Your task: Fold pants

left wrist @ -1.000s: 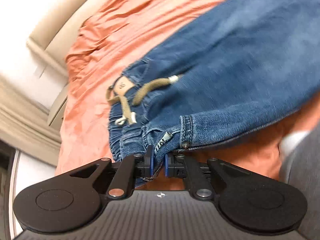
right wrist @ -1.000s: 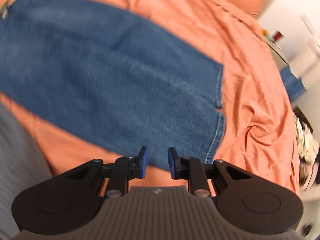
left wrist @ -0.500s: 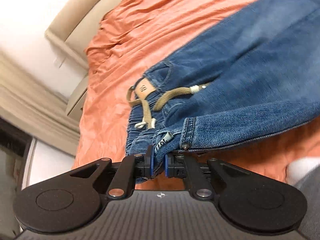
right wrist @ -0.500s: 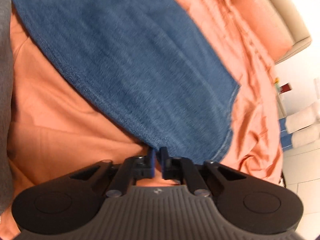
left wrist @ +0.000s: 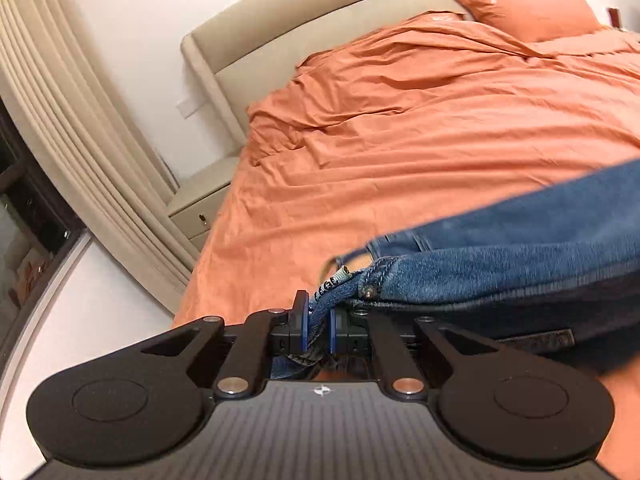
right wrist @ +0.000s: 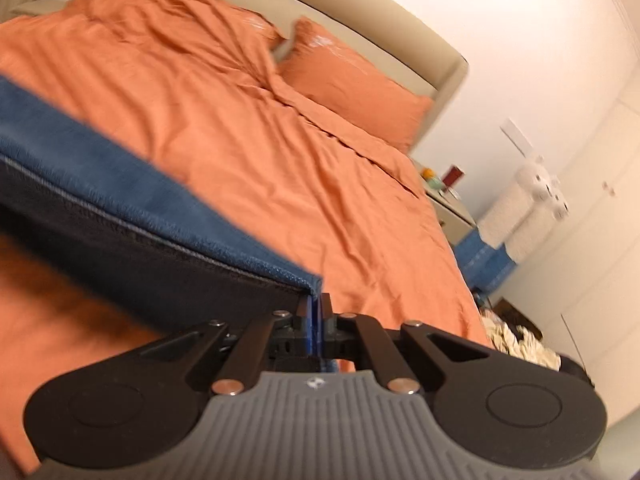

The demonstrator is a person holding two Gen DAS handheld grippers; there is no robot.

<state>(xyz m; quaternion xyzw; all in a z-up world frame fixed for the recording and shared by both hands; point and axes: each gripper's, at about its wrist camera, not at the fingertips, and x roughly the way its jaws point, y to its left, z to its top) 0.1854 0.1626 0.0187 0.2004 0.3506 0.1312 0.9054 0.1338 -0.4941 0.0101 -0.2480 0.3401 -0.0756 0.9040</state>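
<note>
The pants are blue denim with a dark inner side, hanging lifted above the orange bed. The left gripper is clamped on bunched fabric at the waistband, beside a rivet and a small woven label. The right gripper is pinched tight on the hem corner of the leg, whose stitched edge stretches taut away to the left.

An orange sheet covers the bed beneath a beige headboard, pillow against it, nightstand beside.
</note>
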